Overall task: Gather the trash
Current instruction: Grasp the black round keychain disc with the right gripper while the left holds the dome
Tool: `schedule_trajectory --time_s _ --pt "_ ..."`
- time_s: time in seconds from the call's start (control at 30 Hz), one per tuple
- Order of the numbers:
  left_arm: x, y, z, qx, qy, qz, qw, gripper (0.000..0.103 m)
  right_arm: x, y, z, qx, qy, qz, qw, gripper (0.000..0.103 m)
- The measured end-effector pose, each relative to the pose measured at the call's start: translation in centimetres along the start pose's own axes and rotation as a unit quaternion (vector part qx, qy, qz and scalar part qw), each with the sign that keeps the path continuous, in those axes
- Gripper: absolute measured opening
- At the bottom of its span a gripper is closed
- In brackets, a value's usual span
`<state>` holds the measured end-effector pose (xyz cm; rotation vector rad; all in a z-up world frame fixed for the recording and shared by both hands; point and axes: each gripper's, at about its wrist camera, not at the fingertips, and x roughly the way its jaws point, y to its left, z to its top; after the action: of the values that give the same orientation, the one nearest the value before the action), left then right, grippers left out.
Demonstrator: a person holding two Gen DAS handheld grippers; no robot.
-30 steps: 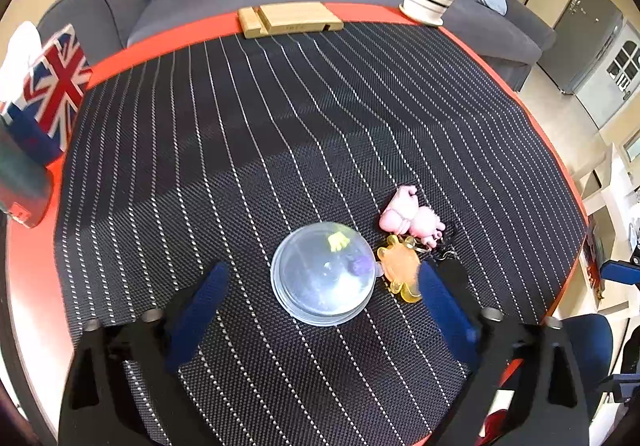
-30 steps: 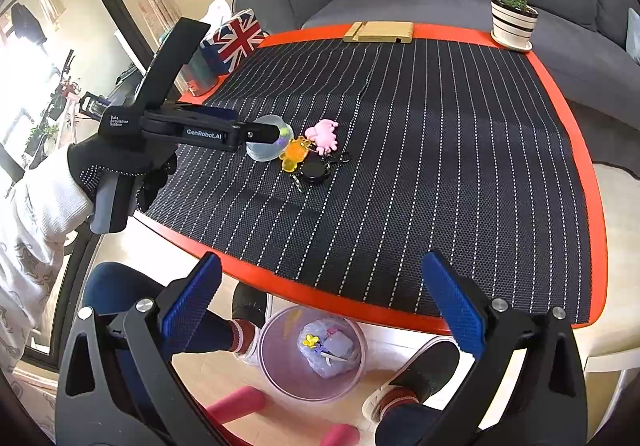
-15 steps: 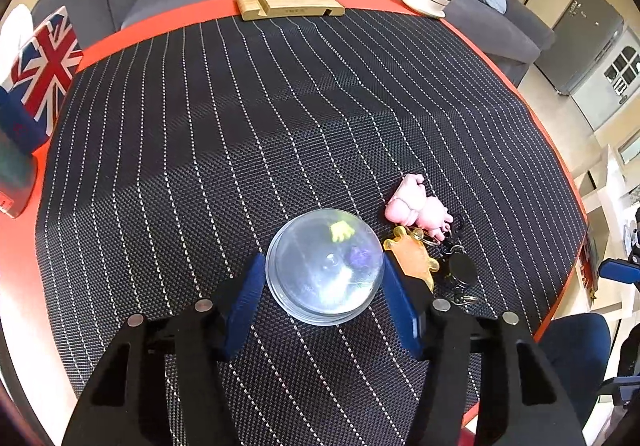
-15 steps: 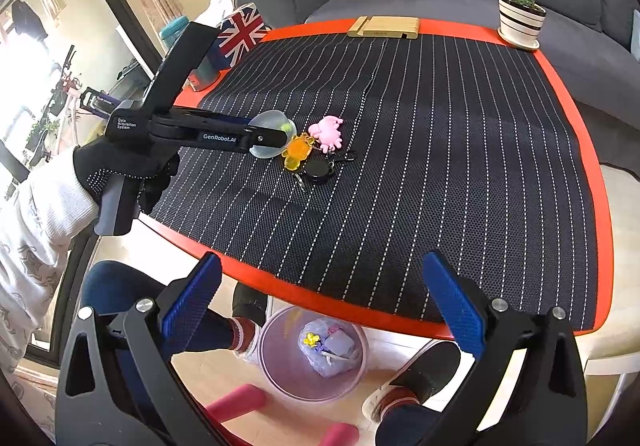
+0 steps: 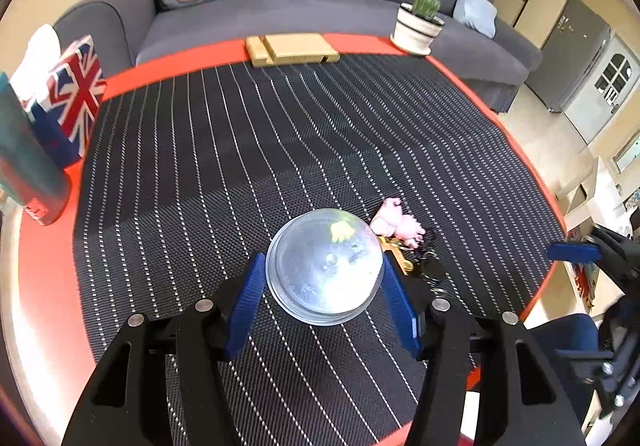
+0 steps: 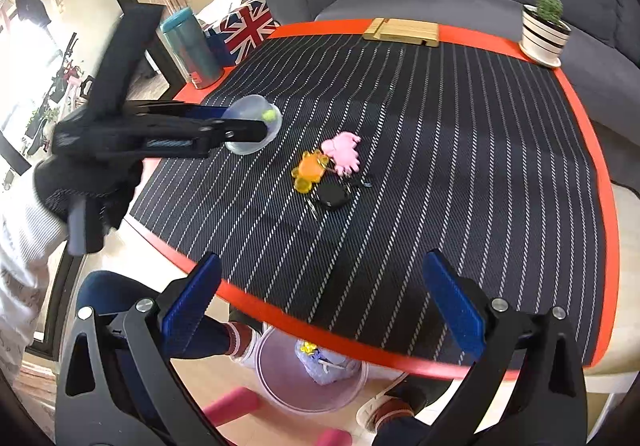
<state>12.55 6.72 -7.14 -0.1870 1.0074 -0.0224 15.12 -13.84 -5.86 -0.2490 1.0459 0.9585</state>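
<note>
- Dome lid (image 5: 325, 266), clear plastic with a yellow sticker, now sits clamped between the blue pads of my left tool (image 5: 323, 300); a second ago those pads stood wide on either side of it.
- From the right wrist view the lid (image 6: 253, 124) hangs clear of the mat, lifted over the counter's left edge, where before it lay beside the keychains.
- My right tool (image 6: 323, 304) is spread wide and empty, off the counter's near edge above the pink bin (image 6: 310, 378) on the floor.
- Pink toy (image 6: 344, 150), orange toy (image 6: 310, 171) and black fob (image 6: 333, 195) lie mid-counter.
- Striped black mat (image 5: 248, 150) covers the red counter (image 5: 176, 60).
- Cactus pot (image 5: 418, 28), wooden stand (image 5: 294, 49) and flag box (image 5: 74, 96) line the far edge; a grey sofa (image 5: 304, 6) sits behind.
</note>
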Motion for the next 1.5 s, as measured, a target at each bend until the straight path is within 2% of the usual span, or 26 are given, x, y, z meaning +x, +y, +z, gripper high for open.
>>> schedule_trajectory --time_s 0.4,0.6,0.67,0.83,1.07,1.27,1.5 --pt "-3.0 0.7 -1.4 -0.01 -0.026 -0.01 0.9996 0.057 6.2 -0.7 4.5 0.018 0.072 -0.01 0.997 0.098" --pt "-3.5 1.4 -1.8 -0.018 -0.031 -0.011 0.9993 0.057 8.4 -0.9 5.4 0.02 0.101 -0.027 0.994 0.075" --pt "-3.6 1.6 -2.0 -0.02 -0.032 -0.011 0.9993 0.057 8.8 -1.0 5.6 0.022 0.106 -0.03 0.994 0.064" --pt "-3.7 1.9 -2.3 -0.024 -0.032 -0.01 0.9992 0.057 9.5 -1.1 5.5 0.021 0.114 -0.034 0.993 0.053" --pt "-3.5 1.8 -2.3 -0.025 -0.031 -0.013 0.9991 0.057 9.7 -1.2 5.0 0.02 0.119 -0.032 0.992 0.027" --pt "-3.4 1.3 -2.5 -0.023 -0.032 -0.015 0.9991 0.057 9.1 -1.5 4.5 0.021 0.106 -0.024 0.994 0.026" --pt "-3.9 0.2 -3.1 -0.019 -0.04 -0.02 0.9988 0.057 6.5 -1.0 4.0 0.013 0.068 -0.02 0.997 0.026"
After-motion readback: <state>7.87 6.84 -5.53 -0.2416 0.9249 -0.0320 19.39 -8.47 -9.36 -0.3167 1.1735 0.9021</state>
